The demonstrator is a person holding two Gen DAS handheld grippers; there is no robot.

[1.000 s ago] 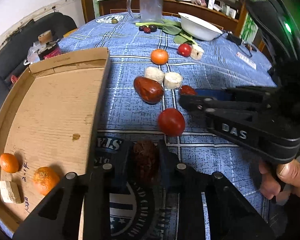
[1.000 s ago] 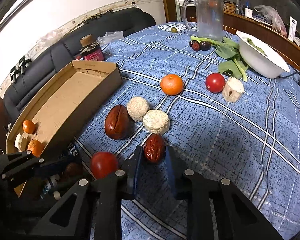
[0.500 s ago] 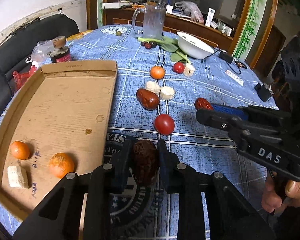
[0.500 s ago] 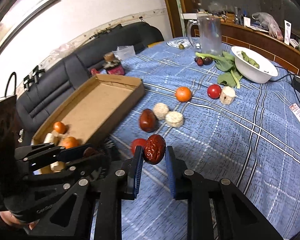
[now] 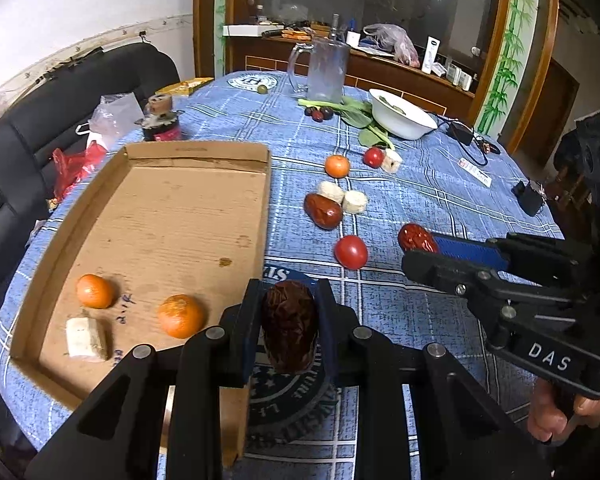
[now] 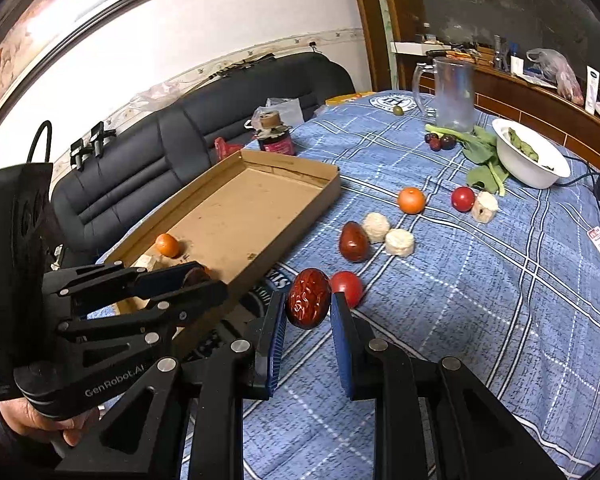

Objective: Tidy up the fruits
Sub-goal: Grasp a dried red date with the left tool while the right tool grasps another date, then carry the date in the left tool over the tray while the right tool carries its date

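A blue table [image 5: 440, 200] is holding a flat box [image 5: 168, 216] with two oranges [image 5: 180, 315] and a white chunk [image 5: 85, 338] sitting in it, while more fruit is lying on the cloth beside the box. The left gripper [image 5: 288, 322] is squeezing a dark date [image 5: 289, 326] up in the air by the box's near edge. The right gripper [image 6: 309, 326] is squeezing a red date [image 6: 309, 298] above the table, just by a tomato [image 6: 348, 287].

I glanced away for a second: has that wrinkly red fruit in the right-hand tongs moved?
Yes. The wrinkled red date in the right tongs has risen off the blue tablecloth and shifted left, toward the cardboard tray.
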